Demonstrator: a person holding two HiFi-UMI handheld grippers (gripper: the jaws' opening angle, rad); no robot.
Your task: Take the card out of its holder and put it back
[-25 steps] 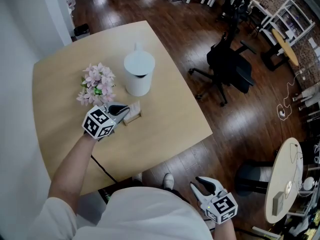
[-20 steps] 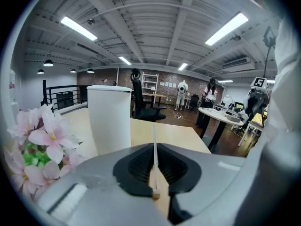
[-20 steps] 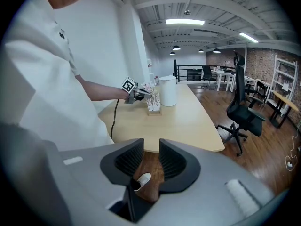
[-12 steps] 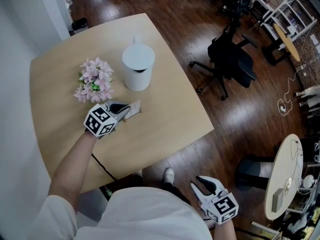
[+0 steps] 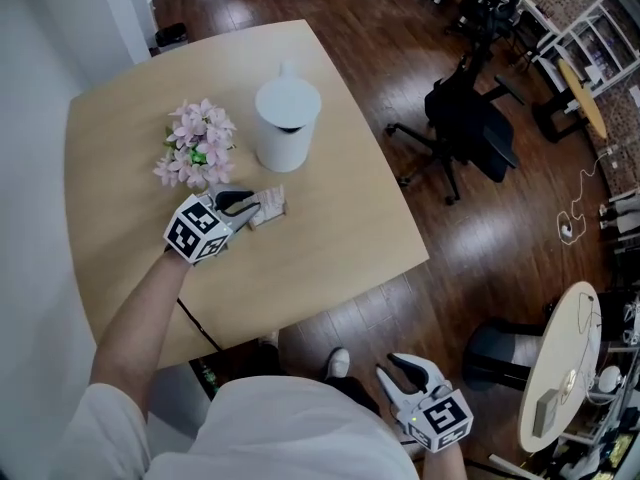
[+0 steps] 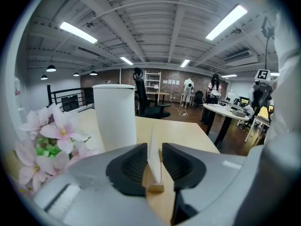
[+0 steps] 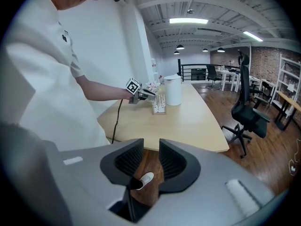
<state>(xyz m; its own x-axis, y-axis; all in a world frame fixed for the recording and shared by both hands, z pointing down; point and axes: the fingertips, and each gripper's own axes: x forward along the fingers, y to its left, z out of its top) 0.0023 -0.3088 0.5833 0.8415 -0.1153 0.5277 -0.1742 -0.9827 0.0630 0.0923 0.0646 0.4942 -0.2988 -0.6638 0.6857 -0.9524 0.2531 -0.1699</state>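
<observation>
A pale card [image 6: 154,157] stands upright on edge in a small wooden holder [image 6: 155,188] on the table. My left gripper [image 6: 154,149] is around it. Its jaws are opening, with the card between the pads and thin gaps on both sides. In the head view the left gripper [image 5: 255,206] reaches the card [image 5: 271,206] from the left, just in front of the flowers. My right gripper [image 5: 402,372] hangs low beside the person's body, off the table. Its jaws [image 7: 151,161] are apart, with only the floor and a shoe showing between them.
A white cylindrical container [image 5: 287,123] stands behind the card, with a bunch of pink flowers [image 5: 197,156] to its left. The wooden table [image 5: 330,238] ends just right of the holder. A black office chair [image 5: 470,128] is on the floor beyond. A dark cable [image 5: 200,330] hangs off the front edge.
The left gripper has stayed at the card and holder while the head view shifted a little. The right gripper has barely moved.
</observation>
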